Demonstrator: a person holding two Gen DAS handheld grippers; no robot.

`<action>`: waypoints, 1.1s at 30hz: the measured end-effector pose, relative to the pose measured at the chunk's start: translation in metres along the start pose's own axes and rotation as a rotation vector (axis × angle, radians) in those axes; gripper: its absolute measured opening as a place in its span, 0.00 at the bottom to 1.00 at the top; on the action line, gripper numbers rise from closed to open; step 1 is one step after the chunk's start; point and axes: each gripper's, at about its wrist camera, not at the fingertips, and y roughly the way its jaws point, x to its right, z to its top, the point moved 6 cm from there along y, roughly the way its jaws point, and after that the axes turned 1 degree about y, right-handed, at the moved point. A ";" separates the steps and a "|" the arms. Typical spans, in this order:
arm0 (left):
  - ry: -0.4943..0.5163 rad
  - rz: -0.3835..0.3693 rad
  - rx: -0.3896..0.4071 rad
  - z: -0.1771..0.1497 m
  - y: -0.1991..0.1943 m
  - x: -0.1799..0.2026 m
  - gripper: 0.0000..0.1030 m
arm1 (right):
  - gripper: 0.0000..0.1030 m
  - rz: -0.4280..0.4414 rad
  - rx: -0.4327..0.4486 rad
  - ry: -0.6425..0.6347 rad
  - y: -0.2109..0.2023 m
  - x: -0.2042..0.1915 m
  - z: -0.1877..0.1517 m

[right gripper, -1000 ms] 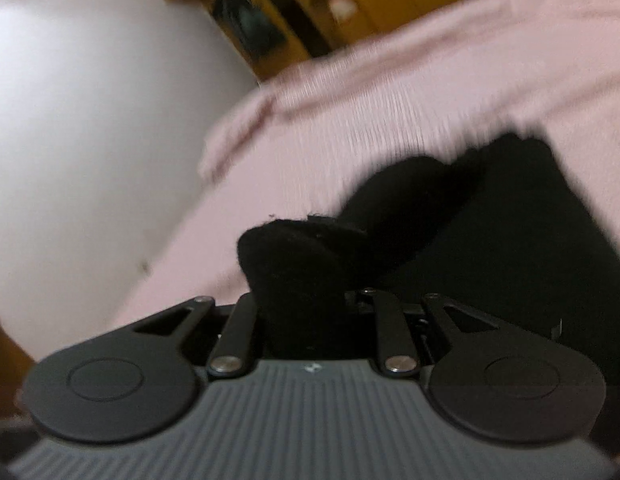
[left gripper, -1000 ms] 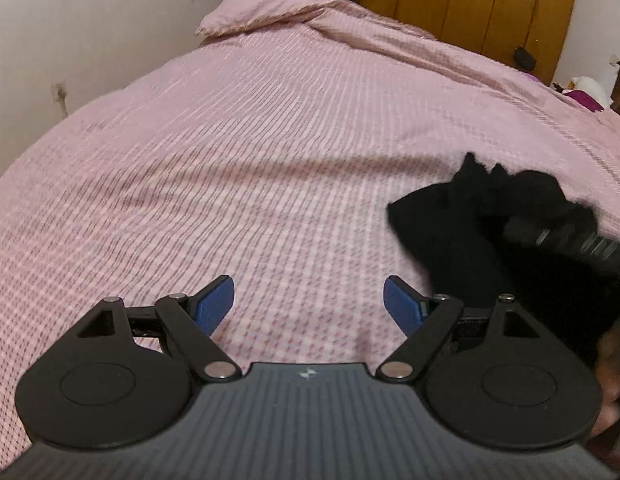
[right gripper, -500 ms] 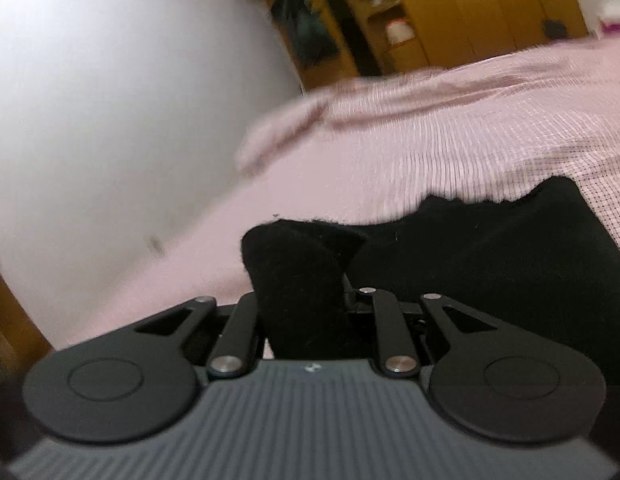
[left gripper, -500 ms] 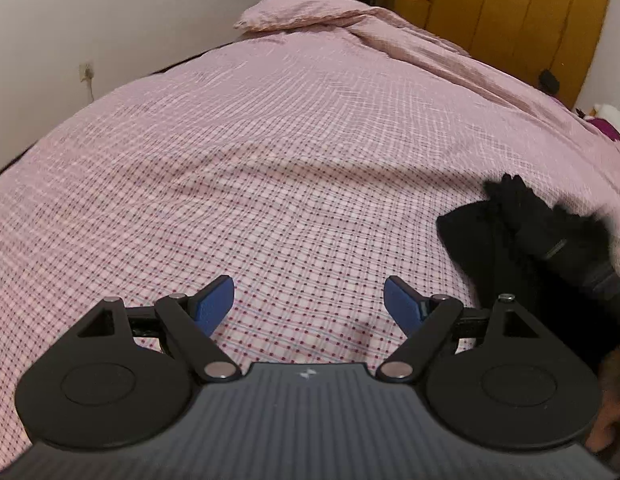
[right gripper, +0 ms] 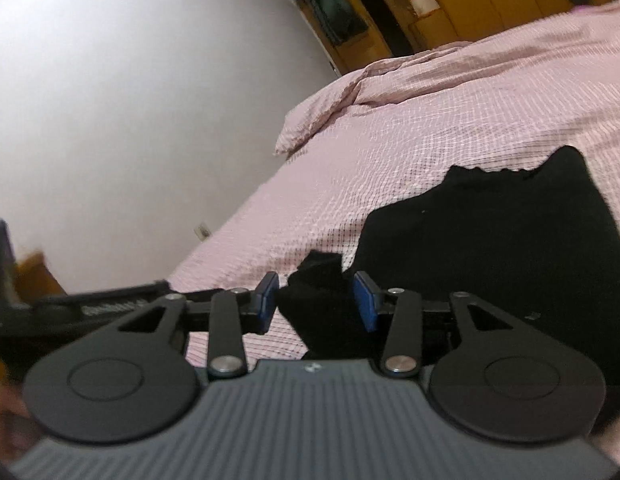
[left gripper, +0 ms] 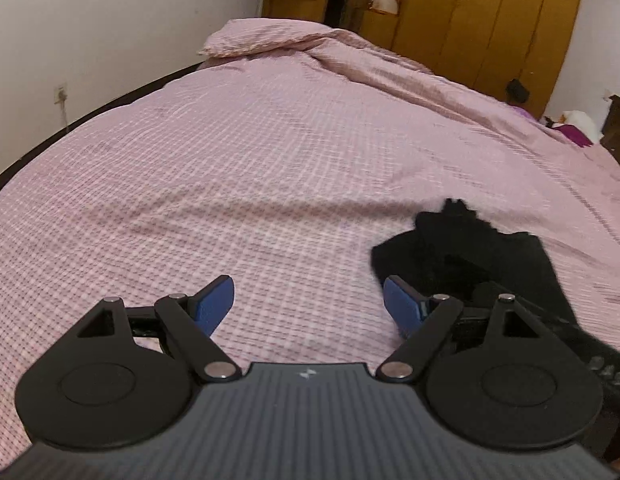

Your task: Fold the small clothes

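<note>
A small black garment [right gripper: 510, 240] lies spread on the pink checked bedspread [right gripper: 430, 112]. It also shows at the right in the left wrist view [left gripper: 470, 248]. My right gripper [right gripper: 316, 300] is open, its blue pads [right gripper: 366, 304] apart, and a corner of the black cloth stands loose between them. My left gripper [left gripper: 307, 306] is open and empty over the bedspread [left gripper: 269, 160], just left of the garment. The right gripper's body partly covers the garment in the left wrist view.
A pillow [left gripper: 261, 36] under the bedspread lies at the far end of the bed. Wooden wardrobes [left gripper: 470, 12] stand behind it. A white wall [left gripper: 89, 20] runs along the bed's left side. A purple item [left gripper: 572, 134] lies at the far right.
My right gripper has opened and let go of the bunched black cloth, which now lies lower on the bed. The left gripper stayed open and shifted slightly towards the garment.
</note>
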 end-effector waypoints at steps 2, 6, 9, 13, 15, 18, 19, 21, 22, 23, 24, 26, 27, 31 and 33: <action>0.002 -0.032 0.005 0.001 -0.002 0.011 0.83 | 0.44 0.005 0.020 0.017 -0.016 0.006 0.005; 0.013 -0.090 0.013 0.004 0.000 0.039 0.83 | 0.44 -0.096 0.077 -0.007 -0.045 0.027 0.011; 0.052 -0.125 0.029 0.012 0.011 0.064 0.83 | 0.44 -0.226 0.133 -0.021 -0.065 0.049 0.014; 0.034 -0.159 -0.020 0.018 0.049 0.090 0.83 | 0.44 -0.329 0.146 0.015 -0.070 0.076 0.011; 0.026 -0.151 -0.052 0.017 0.074 0.101 0.82 | 0.44 -0.350 0.136 0.047 -0.066 0.087 0.006; 0.051 -0.141 -0.085 0.014 0.106 0.112 0.81 | 0.44 -0.351 0.114 0.076 -0.059 0.098 -0.001; 0.055 -0.139 -0.092 0.013 0.115 0.113 0.72 | 0.44 -0.346 0.110 0.080 -0.056 0.099 -0.004; 0.046 -0.147 -0.098 0.011 0.128 0.114 0.36 | 0.44 -0.340 0.108 0.079 -0.057 0.101 -0.008; 0.024 -0.145 -0.097 0.010 0.131 0.111 0.19 | 0.44 -0.335 0.108 0.076 -0.058 0.104 -0.008; -0.001 -0.161 -0.086 0.011 0.131 0.107 0.15 | 0.44 -0.329 0.110 0.069 -0.062 0.104 -0.010; -0.025 -0.186 -0.063 0.014 0.128 0.104 0.14 | 0.44 -0.322 0.111 0.061 -0.062 0.103 -0.011; -0.029 -0.187 -0.005 0.024 0.118 0.098 0.11 | 0.44 -0.297 0.116 0.037 -0.064 0.098 -0.012; -0.017 -0.165 0.019 0.027 0.116 0.095 0.09 | 0.44 -0.279 0.121 0.027 -0.065 0.094 -0.013; 0.009 -0.073 -0.037 0.015 0.151 0.084 0.07 | 0.44 -0.247 0.123 -0.003 -0.062 0.083 -0.025; 0.075 -0.028 -0.038 0.004 0.164 0.086 0.08 | 0.44 -0.265 0.118 -0.023 -0.056 0.083 -0.032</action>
